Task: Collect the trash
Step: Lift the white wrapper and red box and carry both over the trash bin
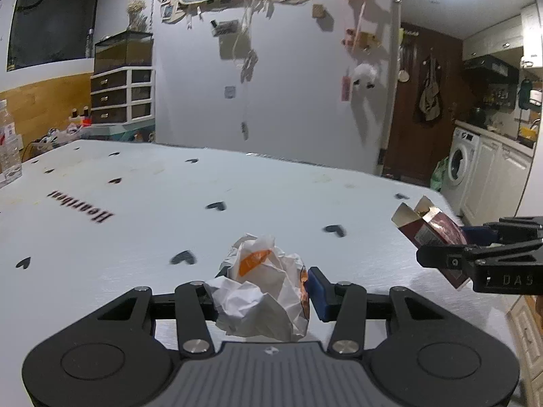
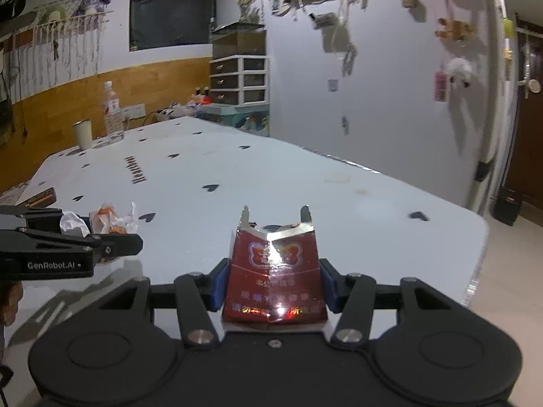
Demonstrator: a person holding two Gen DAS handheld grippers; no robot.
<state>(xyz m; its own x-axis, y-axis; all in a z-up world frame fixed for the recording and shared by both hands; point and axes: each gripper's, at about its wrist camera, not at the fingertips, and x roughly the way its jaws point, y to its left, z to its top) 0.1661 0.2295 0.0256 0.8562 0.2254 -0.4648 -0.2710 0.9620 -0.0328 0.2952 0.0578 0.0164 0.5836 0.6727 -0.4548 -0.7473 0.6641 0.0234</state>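
Left wrist: our left gripper (image 1: 261, 296) clenches the crumpled wrapper (image 1: 264, 291) above the table (image 1: 135, 224).
Right wrist: our right gripper (image 2: 273, 283) clamps the red carton (image 2: 275, 271) above the table's near edge.
Risk: we judge springy paper could slip out; the torn carton could crush and pivot loose.

Counting now: two grippers showing, left gripper (image 1: 261, 291) and right gripper (image 2: 271, 285), one crumpled paper wrapper (image 1: 264, 295), one red cigarette pack (image 2: 275, 274), one water bottle (image 2: 112, 112), one white cup (image 2: 82, 134), all sitting over one heart-print table (image 2: 271, 176).
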